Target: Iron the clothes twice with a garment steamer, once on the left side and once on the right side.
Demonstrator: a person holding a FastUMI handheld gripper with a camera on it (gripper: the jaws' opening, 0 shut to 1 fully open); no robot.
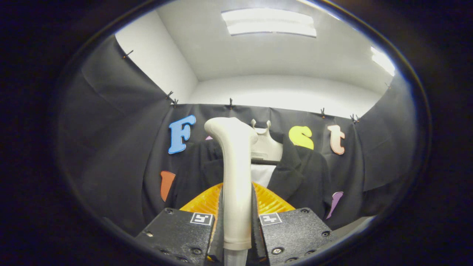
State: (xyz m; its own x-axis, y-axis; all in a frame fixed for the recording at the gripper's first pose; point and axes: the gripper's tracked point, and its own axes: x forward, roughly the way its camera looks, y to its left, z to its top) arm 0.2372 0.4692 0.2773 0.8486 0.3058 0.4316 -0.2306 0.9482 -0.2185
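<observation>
The gripper (237,221) is clamped on the handle of the garment steamer (236,177), one finger pressing each side of the pale shaft, so the tool is firmly in hand. The handle rises straight up from between the fingers and bends over at the top into a rounded head, which sits up near the collar of the clothes. Just behind the fingers, low down, an orange ribbed part (271,201) fans out to both sides of the handle; I cannot tell whether it belongs to the steamer or to the rig.

Beyond the steamer hangs a dark jacket (303,173) on a pale hanger (264,142), with a strip of white shirt (263,173) showing between the lapels. The jacket hangs against the black cloth wall (111,147) of the booth, with a white ceiling and a bright light panel (269,23) above.

As for progress, the steamer is picked up and raised in front of the garment, roughly at its middle and held off from the cloth rather than touching it. Nothing in the fabric tells me whether either side has had its pass. My guess is that the stroking down the left and then the right side is still to come, or one of them at least.
</observation>
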